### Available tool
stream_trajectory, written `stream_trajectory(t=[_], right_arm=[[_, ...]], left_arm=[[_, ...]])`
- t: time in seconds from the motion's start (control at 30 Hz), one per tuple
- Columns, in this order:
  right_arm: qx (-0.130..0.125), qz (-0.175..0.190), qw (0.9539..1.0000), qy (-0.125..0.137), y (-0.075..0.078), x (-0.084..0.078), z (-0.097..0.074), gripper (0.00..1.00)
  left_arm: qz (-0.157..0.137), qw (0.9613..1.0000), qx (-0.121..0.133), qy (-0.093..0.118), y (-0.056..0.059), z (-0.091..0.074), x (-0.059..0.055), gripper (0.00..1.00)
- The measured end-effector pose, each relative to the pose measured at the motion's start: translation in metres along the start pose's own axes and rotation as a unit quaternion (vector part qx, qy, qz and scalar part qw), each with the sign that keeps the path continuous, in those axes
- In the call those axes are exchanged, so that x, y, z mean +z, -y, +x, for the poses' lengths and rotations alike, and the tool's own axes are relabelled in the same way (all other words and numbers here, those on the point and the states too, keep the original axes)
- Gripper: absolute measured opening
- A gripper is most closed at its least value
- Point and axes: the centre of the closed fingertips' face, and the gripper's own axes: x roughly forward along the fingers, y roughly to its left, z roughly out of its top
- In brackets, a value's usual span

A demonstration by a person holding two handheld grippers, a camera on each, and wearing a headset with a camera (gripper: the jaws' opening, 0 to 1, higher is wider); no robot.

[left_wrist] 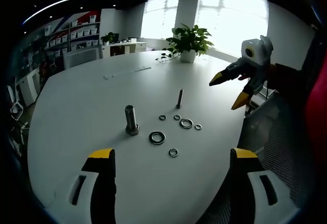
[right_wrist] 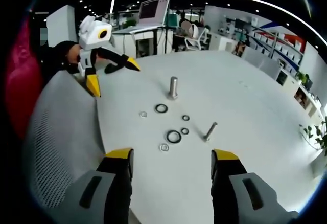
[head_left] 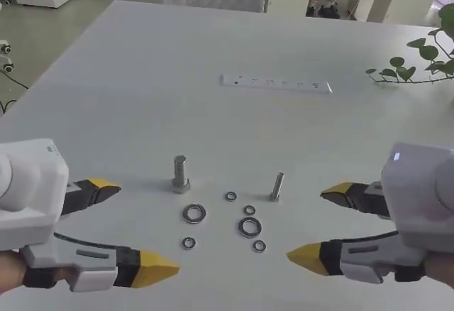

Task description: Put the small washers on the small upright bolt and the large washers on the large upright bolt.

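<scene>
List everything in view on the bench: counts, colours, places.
large bolt: 1, silver, upright, centre-left of the table
small bolt: 1, silver, upright, right of the large bolt
large washers: 2, silver, flat, nearer than the bolts
small washers: 4, silver, flat, scattered among the large ones
power strip: 1, white, farther back
plant: 1, green, far right edge
table: 1, white
left gripper: yellow tips, open, near left
right gripper: yellow tips, open, near right
</scene>
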Motion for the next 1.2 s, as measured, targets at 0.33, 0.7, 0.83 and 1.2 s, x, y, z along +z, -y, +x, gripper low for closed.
stream_trajectory(t=[0.33,0.7,0.83,1.2], right_arm=[[0.015,-0.014,0.9995,-0.025,-0.008,0.001,0.018,0.5],[0.025,-0.018,0.9981,-0.053,-0.007,-0.003,0.037,0.4],[0.033,-0.02,0.997,-0.067,-0.011,-0.007,0.044,0.36],[0.034,-0.019,0.9944,-0.098,-0.012,-0.022,0.062,0.29]], left_arm=[[0.0,1.0,0.0,0.004,0.0,0.001,0.003,0.93],[0.0,1.0,0.0,0.008,0.001,0.004,0.006,0.92],[-0.001,1.0,-0.001,0.007,0.001,0.004,0.006,0.92],[0.001,0.9999,-0.001,0.012,0.001,0.006,0.008,0.91]])
